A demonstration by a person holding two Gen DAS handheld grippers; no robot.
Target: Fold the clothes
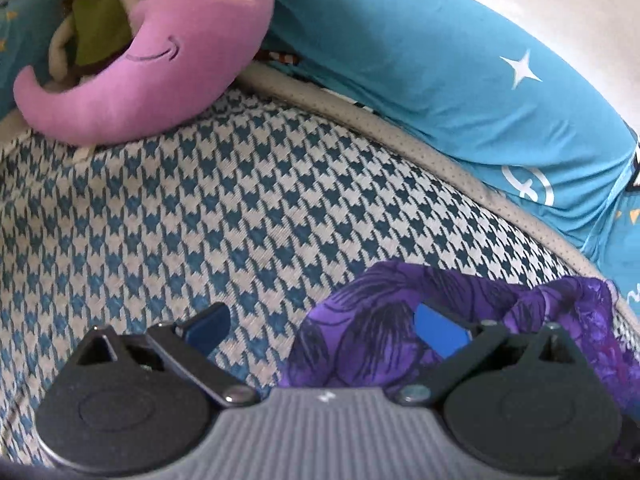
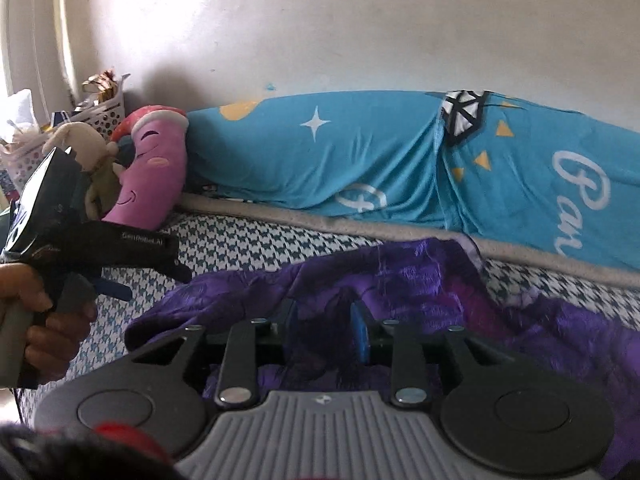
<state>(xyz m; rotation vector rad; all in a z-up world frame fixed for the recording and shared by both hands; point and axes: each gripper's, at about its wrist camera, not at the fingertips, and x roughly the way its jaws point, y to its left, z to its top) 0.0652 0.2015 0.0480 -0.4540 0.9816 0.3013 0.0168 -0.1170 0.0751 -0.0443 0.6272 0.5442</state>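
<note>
A purple patterned garment (image 1: 360, 320) lies crumpled on the houndstooth bed cover (image 1: 200, 200). My left gripper (image 1: 324, 330) is open wide at the garment's left edge. Its right finger rests over the purple cloth and its left finger is over bare cover. In the right wrist view the garment (image 2: 440, 280) spreads across the bed to the right. My right gripper (image 2: 326, 332) is shut on a bunched fold of it, with cloth filling the gap between the blue pads. A hand (image 2: 52, 320) holds the left gripper (image 2: 148, 280) at the far left, just beyond the garment's edge.
A blue star-print blanket (image 2: 320, 160) runs along the wall behind the bed cover (image 2: 280, 244). A pink moon plush (image 1: 180, 60) and a small teddy (image 1: 92, 28) sit at the back left. A white basket (image 2: 104, 112) stands beyond them.
</note>
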